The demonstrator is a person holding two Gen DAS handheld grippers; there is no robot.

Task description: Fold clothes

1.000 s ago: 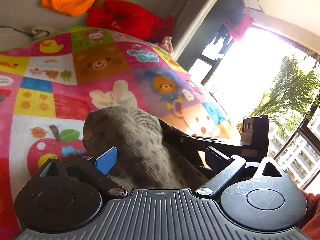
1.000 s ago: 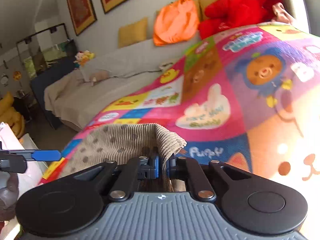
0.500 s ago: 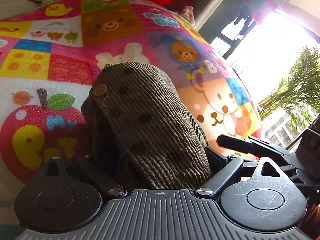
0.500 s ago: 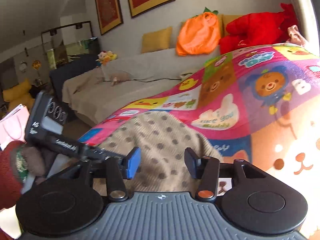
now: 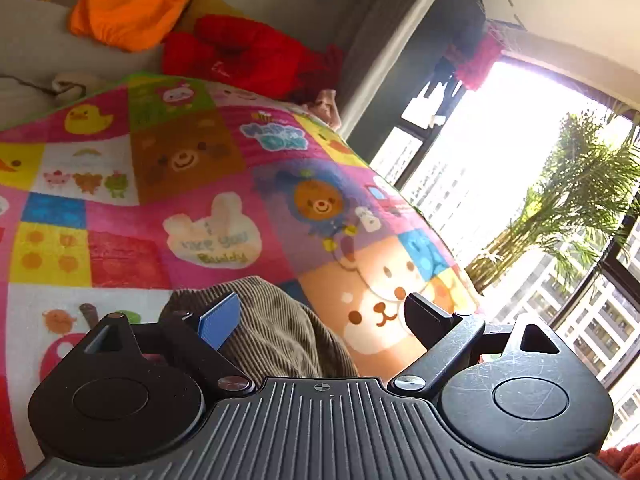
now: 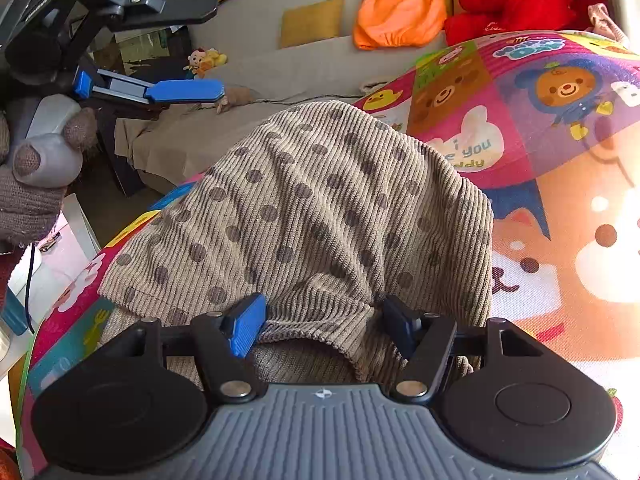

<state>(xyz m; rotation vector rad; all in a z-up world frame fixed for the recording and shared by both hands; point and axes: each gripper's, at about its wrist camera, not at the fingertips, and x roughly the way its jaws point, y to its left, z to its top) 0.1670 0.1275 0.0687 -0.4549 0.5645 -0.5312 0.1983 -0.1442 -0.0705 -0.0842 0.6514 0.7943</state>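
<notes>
Right tongs [image 6: 326, 326] are opening with a fold of the dotted corduroy garment [image 6: 320, 208] slack between the pads, apparently laying it on the cartoon play mat [image 6: 560, 208]; left tongs [image 6: 192, 50] stand wide and empty at 10 o'clock.

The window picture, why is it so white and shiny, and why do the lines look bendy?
Left wrist view: sunlight through the big window washes it out to white glare, and the fisheye lens bends its dark frame and the colourful cartoon patchwork blanket. Right wrist view: softer light, so the brown dotted corduroy garment looks sharp, though sun bleaches the blanket at the right edge.
</notes>
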